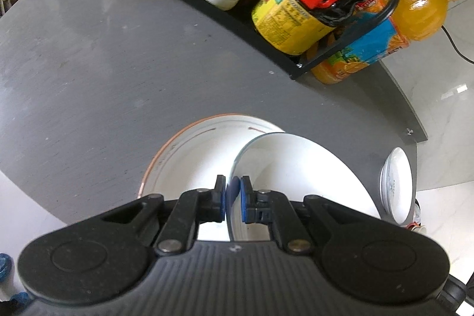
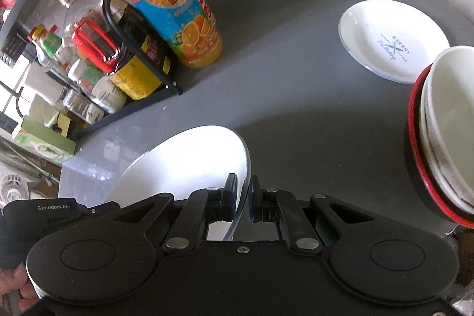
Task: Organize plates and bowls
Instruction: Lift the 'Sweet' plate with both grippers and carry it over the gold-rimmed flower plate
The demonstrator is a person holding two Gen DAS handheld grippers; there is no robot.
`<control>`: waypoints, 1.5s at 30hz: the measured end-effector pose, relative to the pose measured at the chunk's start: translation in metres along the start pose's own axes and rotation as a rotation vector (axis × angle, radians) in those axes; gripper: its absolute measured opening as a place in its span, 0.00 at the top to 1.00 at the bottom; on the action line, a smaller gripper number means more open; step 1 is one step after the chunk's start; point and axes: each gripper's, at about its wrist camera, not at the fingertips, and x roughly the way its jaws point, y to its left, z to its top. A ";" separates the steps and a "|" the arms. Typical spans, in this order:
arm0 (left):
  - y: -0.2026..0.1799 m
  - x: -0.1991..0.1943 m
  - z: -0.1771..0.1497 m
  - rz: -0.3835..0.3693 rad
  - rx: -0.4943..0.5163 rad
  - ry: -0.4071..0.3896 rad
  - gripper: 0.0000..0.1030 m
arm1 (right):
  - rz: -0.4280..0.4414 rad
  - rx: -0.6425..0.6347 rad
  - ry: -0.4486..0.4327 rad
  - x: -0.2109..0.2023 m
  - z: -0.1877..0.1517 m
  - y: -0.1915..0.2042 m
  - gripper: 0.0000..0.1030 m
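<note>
- The grey worktop point(image 2: 296, 114) carries it all; a stack of bowls point(image 2: 444, 132) sits at its right edge, with a printed bakery plate point(image 2: 394, 40) beyond.
- A white plate point(image 2: 189, 165) hangs tilted above the worktop, rim toward both holders.
- The right hand-held gripper point(image 2: 243, 199) is pinched on its near rim, nearer the stack.
- The left hand-held gripper point(image 1: 233, 197) is clamped on a rim too; whether it is the same plate, I cannot tell.

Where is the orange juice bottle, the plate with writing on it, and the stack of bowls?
orange juice bottle point(image 2: 177, 17): right wrist view, on its blue and orange label.
plate with writing point(image 2: 394, 48): right wrist view, on the printed middle.
stack of bowls point(image 2: 450, 120): right wrist view, inside the top white bowl.
</note>
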 end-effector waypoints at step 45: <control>0.026 0.022 -0.028 0.106 0.009 0.017 0.83 | -0.044 -0.190 0.048 0.029 -0.020 0.021 0.90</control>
